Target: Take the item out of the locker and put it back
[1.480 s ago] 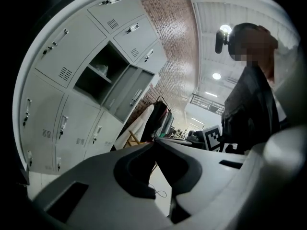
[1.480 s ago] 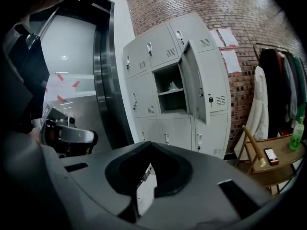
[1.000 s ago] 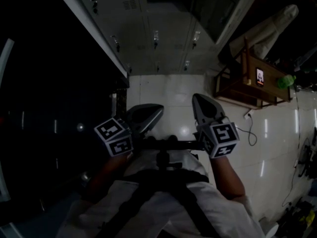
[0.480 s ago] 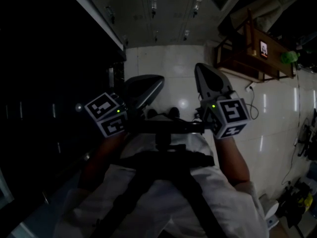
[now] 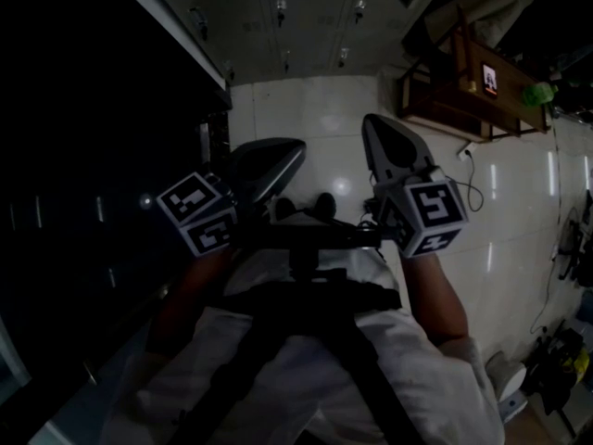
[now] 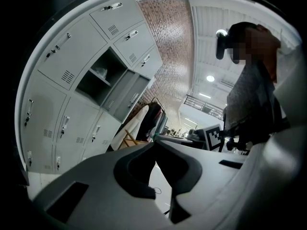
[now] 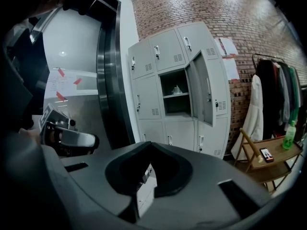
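I hold both tools low in the middle of the head view, over the pale tiled floor (image 5: 306, 123). The left gripper (image 5: 298, 148) sits left of centre and the right gripper (image 5: 371, 123) right of centre, both aimed toward the top of the frame. In the left gripper view its jaws meet at the tips with nothing between them. The right gripper view shows the same: jaws together and empty.

The locker (image 7: 177, 90) is a grey bank standing in the centre of the right gripper view, well apart from both tools. One door (image 7: 204, 87) hangs open to the right of its open compartment (image 7: 175, 94). Inside, a shelf (image 7: 176, 96) splits the space, and the item (image 7: 176, 89) rests on it in the upper half. It is small and pale, and I cannot make out what it is.

At the lower right of that view stands a wooden bench (image 7: 278, 147) with a phone (image 7: 265, 155) and a green bottle (image 7: 289, 135) on top. A white coat (image 7: 253, 114) hangs beside it against the brick wall (image 7: 206, 8).
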Demonstrator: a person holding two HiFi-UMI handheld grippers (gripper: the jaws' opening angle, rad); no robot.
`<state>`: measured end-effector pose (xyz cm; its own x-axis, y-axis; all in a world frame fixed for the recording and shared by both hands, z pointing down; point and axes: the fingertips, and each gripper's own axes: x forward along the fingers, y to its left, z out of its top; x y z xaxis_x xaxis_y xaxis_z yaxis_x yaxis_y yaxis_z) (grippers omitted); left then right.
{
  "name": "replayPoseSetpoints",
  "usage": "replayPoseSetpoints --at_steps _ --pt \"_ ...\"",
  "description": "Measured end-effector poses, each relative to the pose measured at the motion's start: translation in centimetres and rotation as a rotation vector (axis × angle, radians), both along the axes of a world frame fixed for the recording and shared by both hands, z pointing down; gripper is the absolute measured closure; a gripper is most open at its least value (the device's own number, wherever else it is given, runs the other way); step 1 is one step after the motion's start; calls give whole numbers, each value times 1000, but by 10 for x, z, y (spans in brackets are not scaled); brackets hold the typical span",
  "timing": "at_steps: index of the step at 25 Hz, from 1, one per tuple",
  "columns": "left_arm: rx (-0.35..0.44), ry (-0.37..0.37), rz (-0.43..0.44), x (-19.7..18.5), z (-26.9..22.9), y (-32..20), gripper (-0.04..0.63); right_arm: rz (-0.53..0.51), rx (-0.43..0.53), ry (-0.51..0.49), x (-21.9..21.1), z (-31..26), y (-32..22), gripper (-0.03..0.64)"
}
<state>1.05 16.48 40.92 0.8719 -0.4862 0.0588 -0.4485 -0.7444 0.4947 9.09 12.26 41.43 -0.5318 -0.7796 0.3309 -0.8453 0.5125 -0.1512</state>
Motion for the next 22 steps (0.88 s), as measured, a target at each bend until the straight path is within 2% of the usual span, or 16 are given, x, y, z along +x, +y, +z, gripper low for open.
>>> replayPoseSetpoints --at_steps 22 --pt "-4 5 41 5 5 6 592 -9 4 38 -4 3 15 615"
